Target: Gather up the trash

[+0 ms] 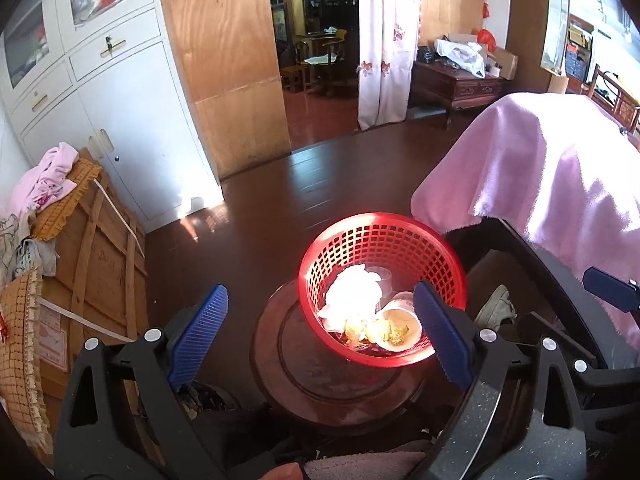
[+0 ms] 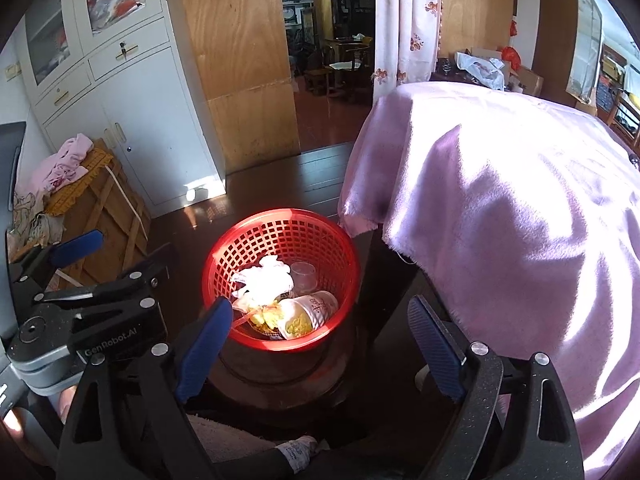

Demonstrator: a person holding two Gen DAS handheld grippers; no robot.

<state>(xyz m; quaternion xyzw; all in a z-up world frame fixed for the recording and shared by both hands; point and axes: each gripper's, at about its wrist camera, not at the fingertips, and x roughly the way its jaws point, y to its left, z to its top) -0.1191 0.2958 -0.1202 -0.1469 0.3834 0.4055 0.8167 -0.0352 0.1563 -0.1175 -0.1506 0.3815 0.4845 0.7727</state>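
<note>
We see a red plastic lattice basket [image 1: 382,248], round w/ gridded walls, sitting on a round dark wooden stool [image 1: 336,384] w/ a ringed, glossy top. The basket holds the trash: a crumpled white tissue wad [image 1: 354,292], blown out by sunlight; a clear plastic cup [image 2: 303,274] toward the back wall; a white paper cup [image 2: 310,314] lying on its side, mouth toward us, w/ yellowish crumbly stuff inside; and some orange-yellow scraps [image 2: 266,318] at the bottom, too glary to ID.

Left gripper [image 1: 320,332]: jaws spread wide, nothing between the blue ribbed pads, which don't touch anything. In the left wrist view the basket's near rim shows betw. the two fingers; the right finger overlaps the basket's right side in the pic, contact can't be told.

Right gripper [image 2: 320,344]: jaws also spread wide, empty. Its left pad sits just before the basket's near-left rim in its own view. The left gripper's black body shows at the left edge there.

To the right, a soft, fuzzy pink cloth [image 2: 500,208] drapes over a dark-framed counter [image 1: 532,264]; its corner hangs just beside the basket. The floor [image 1: 248,248] is dark polished wood planks. On the left are a white metal cabinet [image 1: 120,120], a strapped wooden crate [image 1: 100,256] w/ pink clothes piled on top, and a woven mat cushion [image 1: 20,352] w/ a fringed edge.
</note>
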